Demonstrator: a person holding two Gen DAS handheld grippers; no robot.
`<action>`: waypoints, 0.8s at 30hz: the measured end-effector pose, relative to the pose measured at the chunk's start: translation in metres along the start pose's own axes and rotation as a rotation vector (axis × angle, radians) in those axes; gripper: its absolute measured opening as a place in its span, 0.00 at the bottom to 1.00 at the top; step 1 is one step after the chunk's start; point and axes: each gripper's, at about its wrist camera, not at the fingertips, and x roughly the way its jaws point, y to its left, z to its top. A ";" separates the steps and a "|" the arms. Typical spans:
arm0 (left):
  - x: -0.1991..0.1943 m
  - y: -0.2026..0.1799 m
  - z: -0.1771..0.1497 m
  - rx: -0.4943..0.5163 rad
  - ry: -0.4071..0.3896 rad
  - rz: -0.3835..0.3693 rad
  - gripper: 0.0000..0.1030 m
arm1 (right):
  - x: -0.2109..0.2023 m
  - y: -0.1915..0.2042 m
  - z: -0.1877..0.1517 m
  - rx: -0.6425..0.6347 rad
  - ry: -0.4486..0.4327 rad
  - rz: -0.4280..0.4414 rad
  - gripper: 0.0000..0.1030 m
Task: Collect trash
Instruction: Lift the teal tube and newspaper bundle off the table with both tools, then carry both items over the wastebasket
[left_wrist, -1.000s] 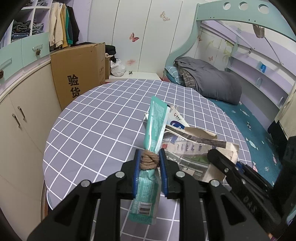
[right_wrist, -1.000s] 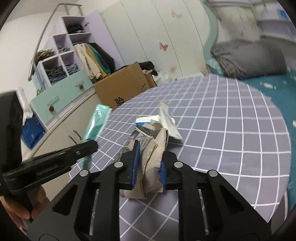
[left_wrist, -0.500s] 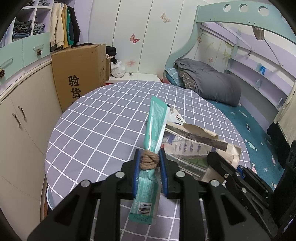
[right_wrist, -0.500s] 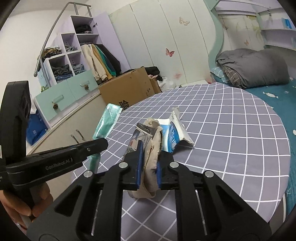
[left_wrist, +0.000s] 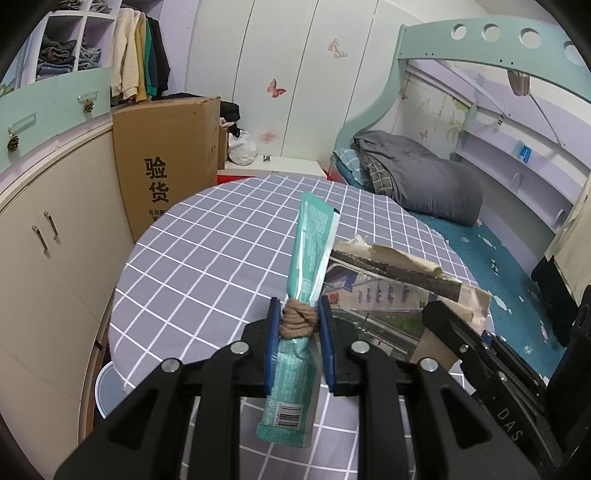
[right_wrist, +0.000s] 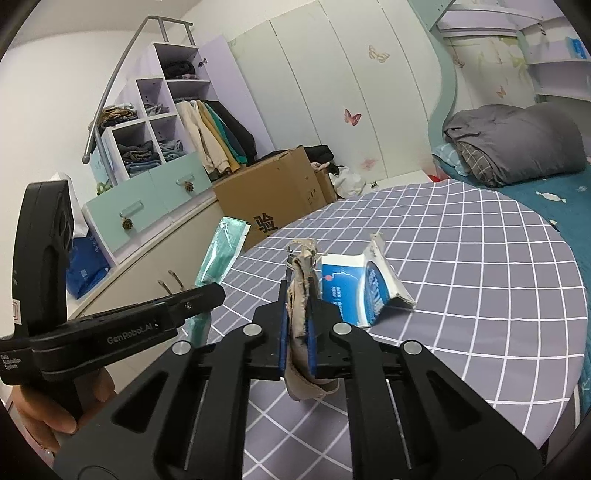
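In the middle of my left view, my left claw (left_wrist: 297, 326) pinches a long teal wrapper (left_wrist: 308, 258) right at the brown rope knot (left_wrist: 297, 319) tied around it. The blue pads press on the knot from both sides. The wrapper stands almost straight up, and its lower end hangs under the claw.

In the middle of my right view, my right claw (right_wrist: 298, 325) is squeezed tight on a crumpled brown paper bag (right_wrist: 301, 291). A second ago its pads stood a bit wider around the bag; now they have closed all the way on it. The bag sat low on the counter (right_wrist: 480, 280) back then, and now it is lifted, with its bottom dangling under the pads. The blue and white packet (right_wrist: 364, 290) was tucked by the bag before; now it lies in plain sight on the counter, just right of the claw.

The left claw and its wrapper look the same as before.

In the left view the packet is hidden behind the wrapper and the bag. The words on the packet are too small to read. At the lower left of the right view, a hand (right_wrist: 55, 413) is cut off by the edge.
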 end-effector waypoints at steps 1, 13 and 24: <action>-0.002 0.002 0.001 -0.004 -0.004 0.002 0.19 | 0.000 0.001 0.001 0.004 -0.002 0.004 0.08; -0.034 0.031 0.005 -0.049 -0.054 0.002 0.19 | -0.004 0.038 0.013 -0.007 -0.025 0.074 0.08; -0.069 0.097 -0.007 -0.131 -0.097 0.030 0.19 | 0.027 0.119 -0.005 -0.095 0.047 0.194 0.08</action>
